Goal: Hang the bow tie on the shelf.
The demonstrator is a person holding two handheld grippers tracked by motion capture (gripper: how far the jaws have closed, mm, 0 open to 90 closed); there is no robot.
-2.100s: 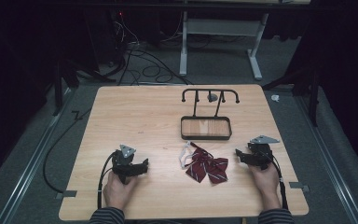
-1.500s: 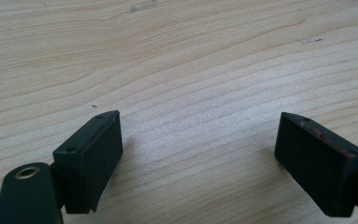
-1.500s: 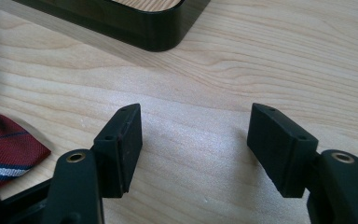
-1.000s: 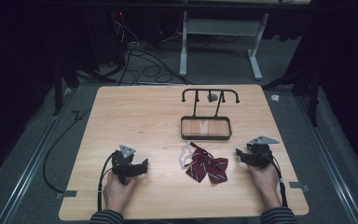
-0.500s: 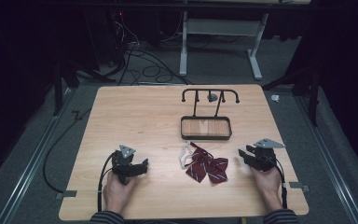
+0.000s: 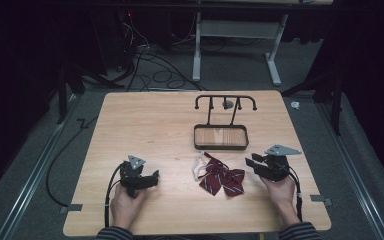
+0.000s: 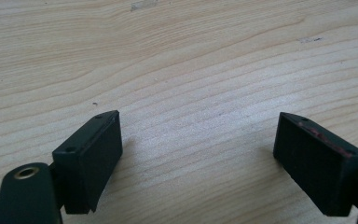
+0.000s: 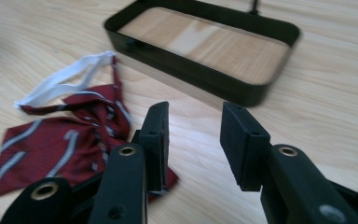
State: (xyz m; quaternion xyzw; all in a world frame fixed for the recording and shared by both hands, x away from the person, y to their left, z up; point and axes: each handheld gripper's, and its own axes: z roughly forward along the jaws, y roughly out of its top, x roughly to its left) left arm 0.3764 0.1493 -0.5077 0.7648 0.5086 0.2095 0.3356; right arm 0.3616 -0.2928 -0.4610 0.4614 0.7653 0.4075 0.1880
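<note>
Two grippers are held low at the near edge of the table [image 6: 145, 120]. The left gripper [image 6: 152, 177] rests with jaws wide apart over bare wood. The right gripper [image 6: 250, 163] has just been narrowing its jaws, with nothing between them; a gap remains. The striped bow tie [image 6: 223, 178] lies flat between the grippers, just in front of the black tray [image 6: 221, 147] and its hanger rack [image 6: 225, 102]. For a sound pickup, the knot or the white strap [image 8: 60, 81] should probably be approached squarely and pinched fully.
</note>
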